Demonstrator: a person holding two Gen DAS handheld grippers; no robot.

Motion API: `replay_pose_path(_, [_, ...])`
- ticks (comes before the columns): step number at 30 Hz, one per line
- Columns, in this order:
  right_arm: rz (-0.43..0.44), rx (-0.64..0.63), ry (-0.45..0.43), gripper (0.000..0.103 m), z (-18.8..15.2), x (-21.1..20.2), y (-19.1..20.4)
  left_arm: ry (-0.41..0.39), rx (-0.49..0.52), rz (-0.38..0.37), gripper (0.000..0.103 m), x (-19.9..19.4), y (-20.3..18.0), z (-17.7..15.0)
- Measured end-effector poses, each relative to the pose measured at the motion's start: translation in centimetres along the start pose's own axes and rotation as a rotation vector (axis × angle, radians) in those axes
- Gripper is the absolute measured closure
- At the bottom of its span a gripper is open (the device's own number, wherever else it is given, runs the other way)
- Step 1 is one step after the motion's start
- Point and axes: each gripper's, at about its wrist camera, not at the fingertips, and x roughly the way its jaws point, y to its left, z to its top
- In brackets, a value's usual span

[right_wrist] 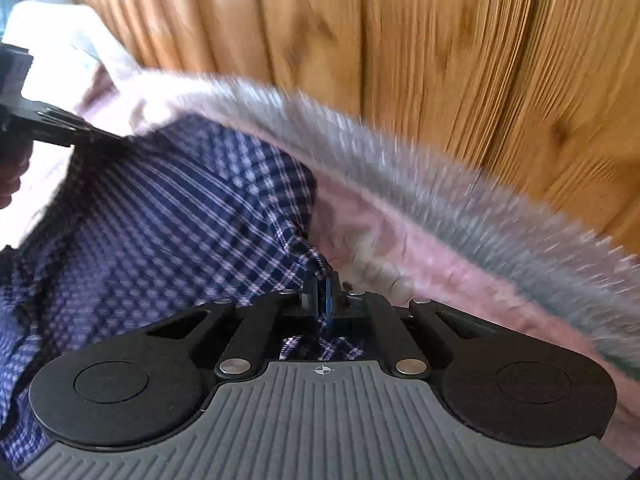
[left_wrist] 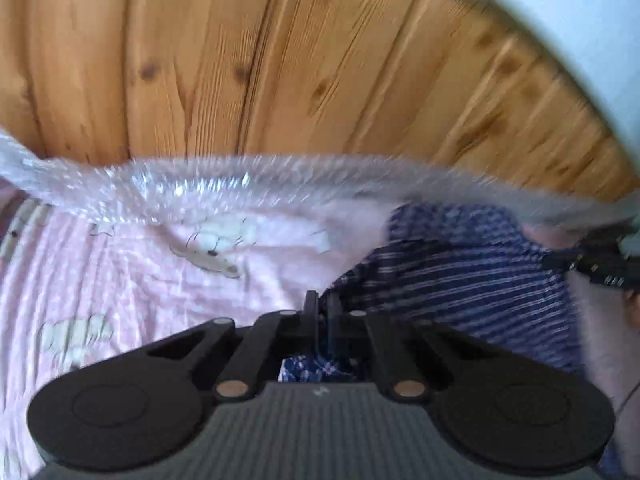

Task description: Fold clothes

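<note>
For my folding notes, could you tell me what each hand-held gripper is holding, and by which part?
Both hold the blue checked garment: the left hand-held gripper and the right hand-held gripper are each shut on a bunched edge of it.

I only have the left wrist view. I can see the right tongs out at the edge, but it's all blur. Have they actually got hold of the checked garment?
Observer: Yes. In the right wrist view the right tongs are shut on an edge of the checked garment, and cloth shows between the closed fingers.
Operator: How does my left side look from over there?
Observer: The left tongs pinch the garment's far corner, at the upper left of that view.
Operator: And the cloth between the two grips?
Observer: It spans from one grip to the other, with a fold bunched close to the right tongs and the pink blanket beyond it.
</note>
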Motion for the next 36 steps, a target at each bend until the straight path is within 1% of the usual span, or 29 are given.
replay_pose_path(3, [-0.018,-0.047,-0.085,0.103,-1.9,-6.5,3.0,-0.063,-0.037,-0.071,0.100,-7.0,-0.9,-2.6])
replay_pose_path(5, [-0.040,-0.073,-0.109,0.103,-4.6,-11.0,5.5,-0.045,-0.072,-0.109,0.100,-11.1,-1.7,-6.4])
replay_pose_path(6, [-0.045,-0.074,-0.107,0.103,-6.6,-12.9,7.2,-0.033,-0.090,-0.127,0.099,-13.2,-2.1,-8.4])
replay_pose_path(8, [-0.049,-0.064,-0.087,0.103,-11.0,-15.9,10.7,0.058,-0.132,-0.090,0.099,-15.5,-2.6,-13.9])
replay_pose_path(9, [-0.051,-0.059,-0.076,0.103,-13.2,-17.3,12.5,0.105,-0.183,-0.043,0.098,-15.9,-2.3,-16.5])
replay_pose_path(10, [-0.049,-0.046,-0.050,0.098,-15.5,-18.2,14.1,0.152,-0.243,0.011,0.091,-16.1,-1.8,-19.0])
replay_pose_path(11, [-0.044,-0.027,-0.008,0.087,-17.9,-18.5,15.5,0.179,-0.321,0.030,0.082,-16.4,-1.1,-20.9])
replay_pose_path(12, [-0.048,0.006,0.033,0.082,-20.1,-18.7,16.6,0.201,-0.404,0.038,0.081,-16.6,-0.4,-22.7])
replay_pose_path(13, [-0.060,0.054,0.066,0.079,-21.7,-18.5,17.3,0.203,-0.466,0.033,0.079,-17.0,0.0,-23.9])
replay_pose_path(15, [-0.051,0.197,0.076,0.077,-23.4,-18.9,17.5,0.176,-0.545,0.016,0.071,-17.5,0.0,-24.7])
replay_pose_path(16, [-0.040,0.281,0.057,0.073,-23.9,-19.5,17.3,0.158,-0.571,-0.016,0.061,-17.4,-0.4,-24.6])
replay_pose_path(17, [-0.029,0.370,0.020,0.064,-24.2,-20.1,16.9,0.139,-0.593,-0.055,0.049,-17.2,-0.8,-24.3])
replay_pose_path(19, [-0.024,0.550,-0.055,0.054,-24.6,-20.6,15.3,0.112,-0.633,-0.130,0.042,-16.4,-1.6,-23.6])
replay_pose_path(20, [-0.023,0.634,-0.087,0.053,-24.7,-20.4,14.4,0.111,-0.650,-0.158,0.038,-15.8,-2.0,-23.3])
replay_pose_path(21, [-0.010,0.713,-0.112,0.053,-24.6,-20.1,13.5,0.110,-0.667,-0.184,0.037,-15.2,-2.2,-23.0])
replay_pose_path(22, [0.002,0.792,-0.136,0.053,-24.6,-19.7,12.6,0.119,-0.677,-0.188,0.035,-14.5,-2.7,-22.7])
replay_pose_path(23, [0.028,0.868,-0.151,0.053,-24.6,-19.0,11.6,0.131,-0.686,-0.187,0.034,-13.8,-3.1,-22.4])
replay_pose_path(24, [0.051,0.934,-0.155,0.053,-24.9,-18.2,10.9,0.133,-0.698,-0.160,0.034,-13.5,-3.1,-22.4])
replay_pose_path(26, [0.060,1.045,-0.156,0.052,-25.7,-17.0,10.1,0.134,-0.725,-0.091,0.034,-13.1,-2.9,-22.4])
replay_pose_path(28, [0.012,1.118,-0.156,0.052,-26.5,-16.1,9.6,0.102,-0.736,-0.056,0.034,-13.2,-2.3,-22.5])
replay_pose_path(31, [-0.056,1.182,-0.196,0.051,-27.4,-15.4,8.6,0.080,-0.740,0.004,0.034,-13.3,-1.8,-22.2])
replay_pose_path(33, [-0.064,1.183,-0.229,0.055,-27.3,-15.0,8.1,0.067,-0.722,0.021,0.035,-13.2,-1.7,-21.7])
replay_pose_path(34, [-0.041,1.167,-0.247,0.079,-26.8,-15.1,8.0,0.057,-0.703,0.021,0.038,-13.4,-1.8,-21.4])
replay_pose_path(35, [-0.016,1.131,-0.269,0.091,-26.1,-15.2,8.2,0.043,-0.677,0.019,0.041,-13.4,-2.0,-20.9])
replay_pose_path(36, [-0.012,1.077,-0.281,0.091,-25.3,-15.5,8.6,0.027,-0.648,0.015,0.041,-13.5,-2.2,-20.4])
